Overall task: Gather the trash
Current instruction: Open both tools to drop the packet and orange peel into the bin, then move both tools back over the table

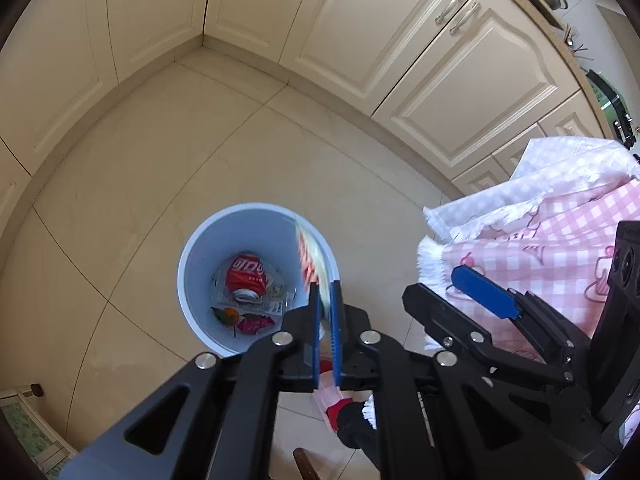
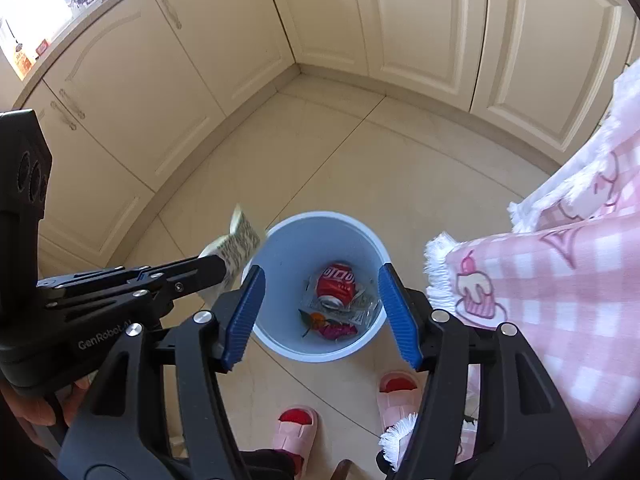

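A round pale blue bin (image 1: 200, 248) (image 2: 296, 244) stands on the tiled floor. In it lie a red soda can (image 1: 245, 274) (image 2: 336, 282), clear wrappers and fruit scraps. My left gripper (image 1: 326, 290) (image 2: 224, 270) is shut on a flat printed packet (image 1: 307, 258) (image 2: 240, 240). The packet hangs at the bin's rim in both views; whether it touches the rim I cannot tell. My right gripper (image 2: 322, 269) (image 1: 434, 284) is open over the bin, its blue pads wide apart with nothing between them.
A pink checked cloth with white fringe (image 1: 560, 248) (image 2: 560, 280) hangs close on the right of the bin. Cream cabinet doors (image 1: 400, 40) (image 2: 160, 100) line the far corner. A person's feet in pink slippers (image 2: 294, 428) stand just before the bin.
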`<state>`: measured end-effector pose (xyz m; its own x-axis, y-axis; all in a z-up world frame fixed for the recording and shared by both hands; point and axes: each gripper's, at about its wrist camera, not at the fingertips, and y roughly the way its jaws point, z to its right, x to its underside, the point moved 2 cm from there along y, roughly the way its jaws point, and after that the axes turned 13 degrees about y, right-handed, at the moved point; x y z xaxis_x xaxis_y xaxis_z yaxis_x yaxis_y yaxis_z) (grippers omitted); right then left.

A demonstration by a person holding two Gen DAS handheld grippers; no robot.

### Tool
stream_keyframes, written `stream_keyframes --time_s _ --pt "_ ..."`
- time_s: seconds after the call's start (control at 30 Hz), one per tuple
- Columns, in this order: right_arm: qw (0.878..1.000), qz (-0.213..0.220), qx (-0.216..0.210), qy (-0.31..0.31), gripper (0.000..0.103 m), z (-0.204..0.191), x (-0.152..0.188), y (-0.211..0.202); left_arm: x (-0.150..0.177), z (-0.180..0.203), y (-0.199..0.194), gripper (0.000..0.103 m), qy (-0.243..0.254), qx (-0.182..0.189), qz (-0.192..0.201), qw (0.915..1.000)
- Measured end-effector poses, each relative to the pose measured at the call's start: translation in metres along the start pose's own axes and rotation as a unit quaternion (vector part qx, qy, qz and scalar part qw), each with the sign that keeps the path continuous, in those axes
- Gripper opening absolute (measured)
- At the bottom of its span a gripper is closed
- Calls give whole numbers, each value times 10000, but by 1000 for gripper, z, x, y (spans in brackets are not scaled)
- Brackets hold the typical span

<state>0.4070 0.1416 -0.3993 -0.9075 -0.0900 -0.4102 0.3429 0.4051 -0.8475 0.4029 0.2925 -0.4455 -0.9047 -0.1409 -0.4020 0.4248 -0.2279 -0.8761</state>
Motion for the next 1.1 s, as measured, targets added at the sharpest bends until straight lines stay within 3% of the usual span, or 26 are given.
stream_keyframes --time_s 0.1,0.17,0.2,0.5,0.63,0.8,0.87,0.93,1.1 --pt "9999 136 27 33 59 2 -3 -12 -2 5 -13 17 -8 -103 44 9999" --pt "9998 177 -4 70 59 2 -4 -20 -1 4 -23 34 -33 -250 144 9996" --pt "9998 200 -16 79 60 2 -4 -24 0 4 -30 37 -53 -274 216 9994" --pt "9978 613 -250 -94 60 -18 0 -91 13 18 -100 37 -116 -400 621 9972" --pt "9942 984 -406 -138 62 -25 4 -141 19 35 -144 38 4 -499 927 9944" --pt "9878 1484 -459 -120 63 -19 8 -208 21 78 -204 39 317 -453 1470 9876" --pt "9839 1738 -405 -73 64 -8 11 -242 21 99 -225 48 481 -424 1683 9837" --pt "9802 1945 -371 22 65 8 13 -270 21 124 -245 54 661 -308 1894 9792" --pt "9684 2474 -52 323 67 67 30 -340 24 201 -266 57 1193 207 2072 9708"
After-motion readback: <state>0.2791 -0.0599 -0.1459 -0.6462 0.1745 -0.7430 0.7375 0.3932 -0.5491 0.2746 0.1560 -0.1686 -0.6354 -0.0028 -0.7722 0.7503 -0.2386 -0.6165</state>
